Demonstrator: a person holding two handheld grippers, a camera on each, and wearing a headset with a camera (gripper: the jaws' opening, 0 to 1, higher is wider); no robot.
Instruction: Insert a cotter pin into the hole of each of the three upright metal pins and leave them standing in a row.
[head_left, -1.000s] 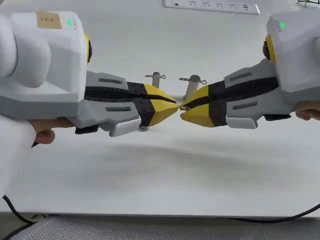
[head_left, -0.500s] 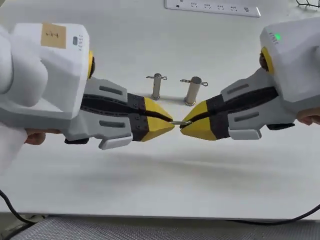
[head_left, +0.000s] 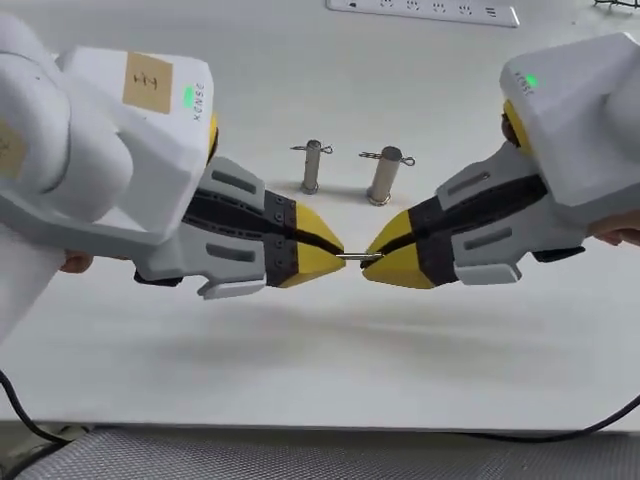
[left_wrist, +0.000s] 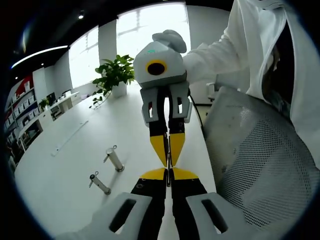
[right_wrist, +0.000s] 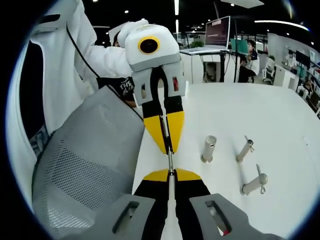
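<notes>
My left gripper (head_left: 338, 256) and right gripper (head_left: 368, 257) meet tip to tip above the white table, each shut on one end of a thin metal cotter pin (head_left: 353, 257). Behind them two metal pins stand upright, a thin one (head_left: 312, 168) and a thicker one (head_left: 384, 178), each with a cotter pin through its top. The right gripper view shows the cotter pin (right_wrist: 170, 161) running from the left gripper (right_wrist: 167, 150) to the right gripper (right_wrist: 170, 174). Beside it stands a third metal pin (right_wrist: 207, 148), bare at the top. In the left gripper view the jaws (left_wrist: 168, 172) almost touch the right gripper.
A white power strip (head_left: 420, 12) lies along the far side of the table (head_left: 300, 350). A grey mesh chair (head_left: 300, 455) sits against the near edge, with black cables at both corners. The person's white sleeve (head_left: 20, 280) hangs at the left.
Both grippers, still joined at the cotter pin, have drawn back from the upright pins toward the near edge. Their tips stand slightly further apart, baring more of the cotter pin.
</notes>
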